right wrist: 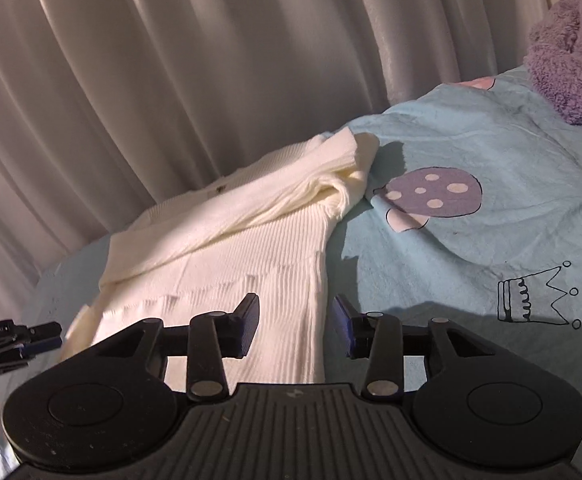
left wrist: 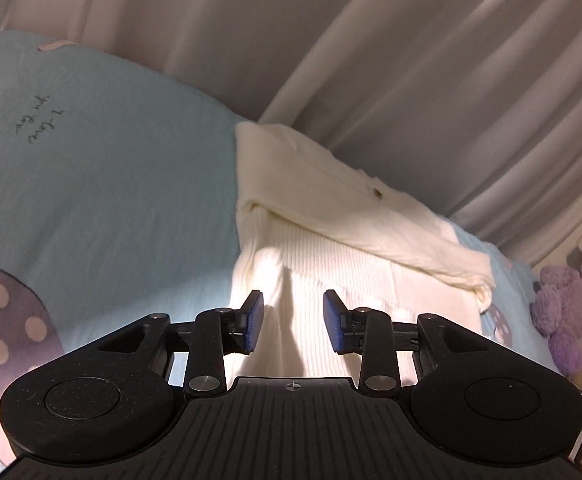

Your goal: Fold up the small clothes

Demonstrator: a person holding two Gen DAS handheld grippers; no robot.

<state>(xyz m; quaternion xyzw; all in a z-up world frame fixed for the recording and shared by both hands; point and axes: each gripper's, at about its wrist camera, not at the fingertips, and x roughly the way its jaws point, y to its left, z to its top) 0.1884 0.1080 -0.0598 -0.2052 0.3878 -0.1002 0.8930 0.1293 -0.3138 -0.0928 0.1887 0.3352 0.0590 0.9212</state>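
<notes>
so the cream sweater (left wrist: pixel 311 216) ran lengthwise away from both grippers; left gripper (left wrist: pixel 293 320) sat square over its hem, right gripper (right wrist: pixel 296 326) straddled its right edge; both were open, holding nothing

Readable writing on the bedsheet and one tool body

The light blue bedsheet (left wrist: pixel 103 184) carries dark handwritten script, upside down and only partly legible, seemingly "I love you too". The left tongs (right wrist: pixel 41 338) bear tiny white lettering, too small to read surely.

A bedroom at home: a bed with a blue printed sheet (right wrist: pixel 471 140), curtains (right wrist: pixel 171 80) and a purple teddy bear (left wrist: pixel 571 300)
</notes>
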